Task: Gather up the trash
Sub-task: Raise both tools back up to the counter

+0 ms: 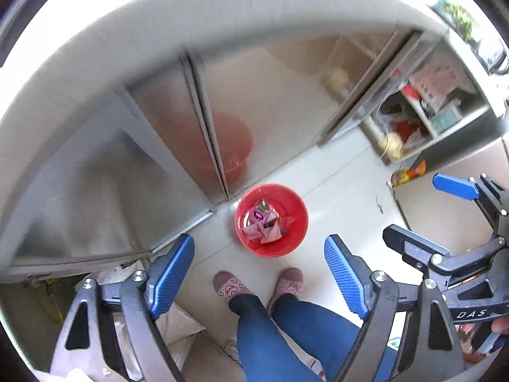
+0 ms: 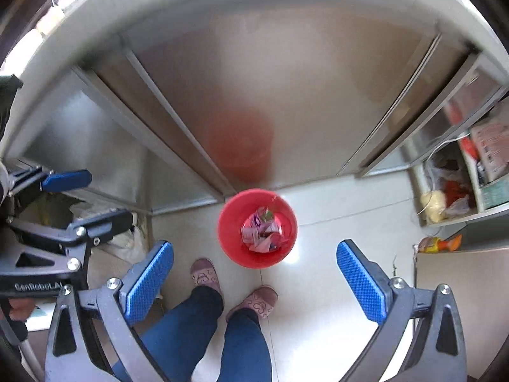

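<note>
Nearest us, both sets of jaws stand wide with nothing between the blue pads: the left gripper and the right gripper each hang high above the floor, pointing steeply down. Below them we see the person's legs in blue trousers and a pair of pink slippers. Just beyond the toes sits the red bin on the pale tiled floor, with crumpled wrappers lying in its bottom, so the trash is already inside.

We judge the main risk to be the feet: they stand close to the bin, and a careless step could tip it and spill the wrappers (it looks light). A piece dropped from this height could also drift past the rim.

Farther off, the steel cabinet doors mirror the bin as a red smear. The left view alone takes in more of the open shelf of clutter and the bench edge above; the right view alone shows a pale sack under the left-hand cabinet
</note>
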